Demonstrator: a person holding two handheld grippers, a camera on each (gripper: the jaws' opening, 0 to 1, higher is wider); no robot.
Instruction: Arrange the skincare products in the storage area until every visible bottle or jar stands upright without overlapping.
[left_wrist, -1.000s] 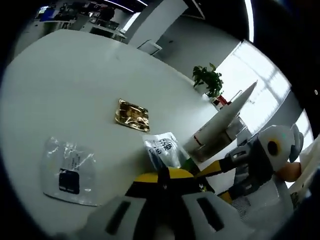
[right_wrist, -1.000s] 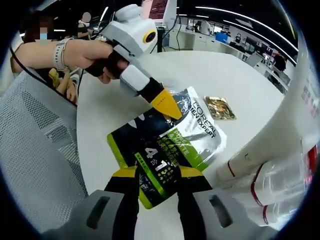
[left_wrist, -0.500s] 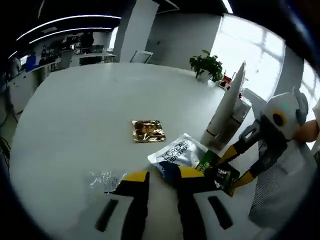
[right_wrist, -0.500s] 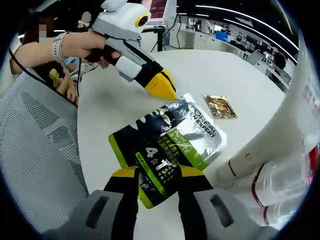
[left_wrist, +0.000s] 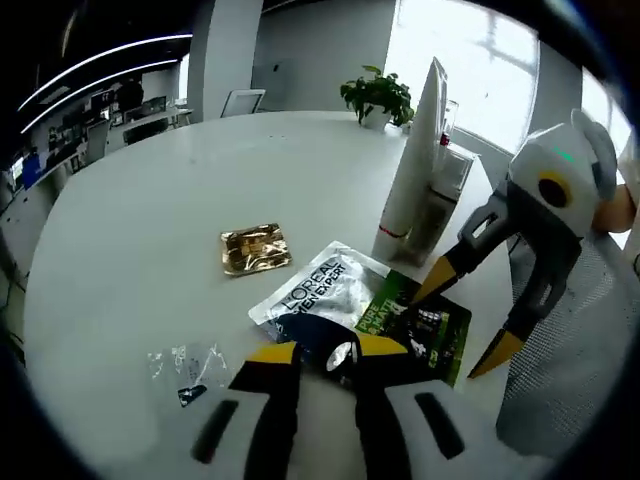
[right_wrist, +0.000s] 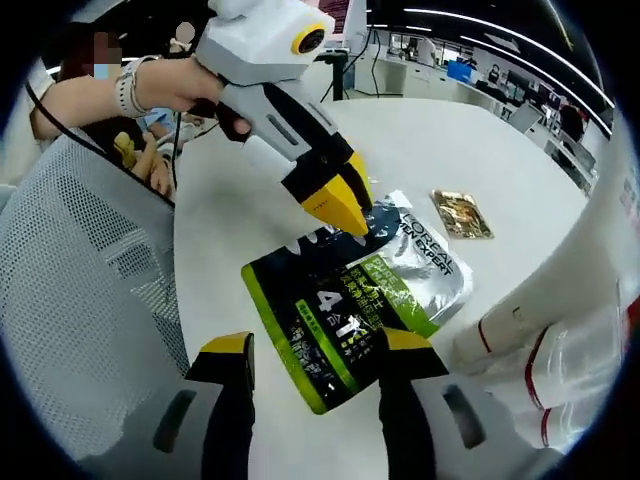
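Observation:
A black, green and silver L'Oreal sachet (left_wrist: 330, 295) (right_wrist: 340, 300) lies flat on the white round table (left_wrist: 150, 200). My left gripper (left_wrist: 325, 350) (right_wrist: 340, 200) has its jaws a narrow gap apart, and the sachet's dark corner sits between them. My right gripper (right_wrist: 318, 345) (left_wrist: 465, 318) is open and straddles the sachet's green end without pinching it. A tall white tube (left_wrist: 415, 160) (right_wrist: 560, 290) stands upright beside the sachet. Clear bottles with red bands (right_wrist: 575, 375) sit next to the tube.
A small gold sachet (left_wrist: 255, 248) (right_wrist: 462, 213) lies farther out on the table, and a clear plastic packet (left_wrist: 185, 365) lies near my left jaws. A grey mesh chair (right_wrist: 90, 300) stands at the table's edge. A potted plant (left_wrist: 375, 95) is at the far side.
My right gripper's jaws spread wider and let go of the sachet's green end. My left gripper came back down onto the sachet's dark corner after lifting off it.

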